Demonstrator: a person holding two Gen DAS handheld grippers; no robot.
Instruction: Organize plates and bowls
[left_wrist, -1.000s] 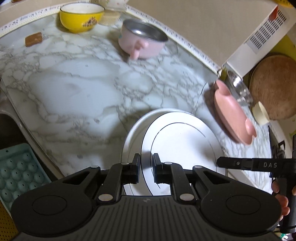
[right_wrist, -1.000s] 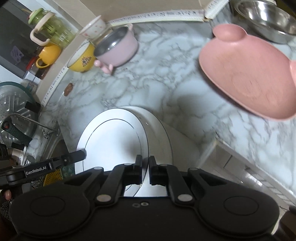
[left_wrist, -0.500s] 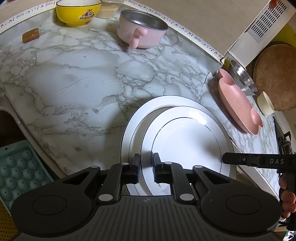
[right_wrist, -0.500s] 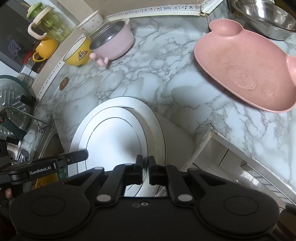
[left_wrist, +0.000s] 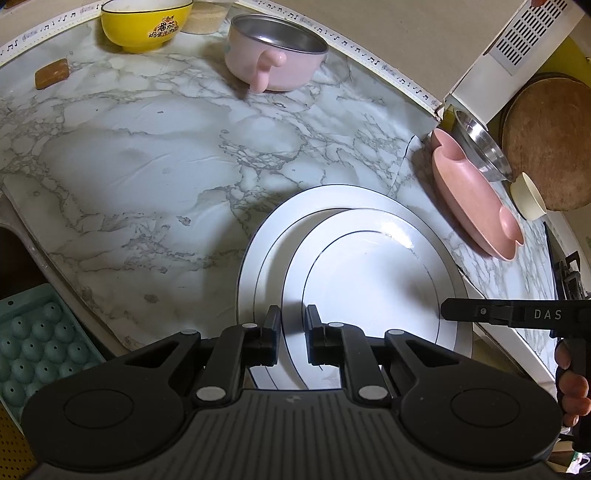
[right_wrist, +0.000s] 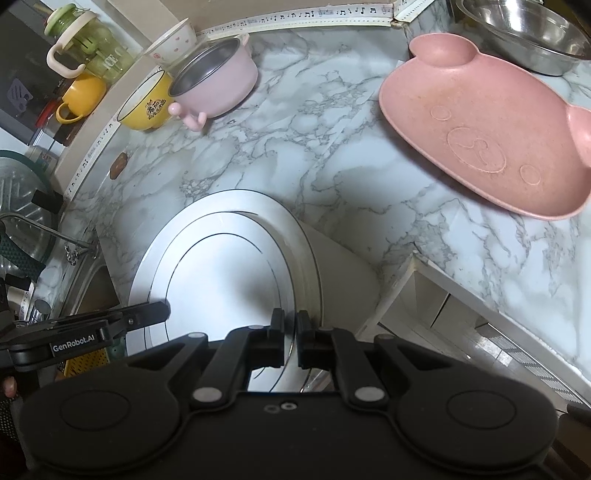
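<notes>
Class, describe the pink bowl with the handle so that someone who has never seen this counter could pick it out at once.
Start at the marble counter and look to its far edge by the wall. There a pink bowl with a steel lining stands beside a yellow bowl. Only it has a stubby pink handle sticking out of its side; the flat pink plate has none.

Marble-pattern counter (left_wrist: 155, 173), film creased, lit from above with soft glare. Beige wall (left_wrist: 399, 33) at far side, edged by white tape (left_wrist: 373, 62) printed with music notes. White vented appliance (left_wrist: 517, 48) far right. Sink (right_wrist: 94, 291) at left. White cabinet front (right_wrist: 454, 314) below the counter's near right edge
</notes>
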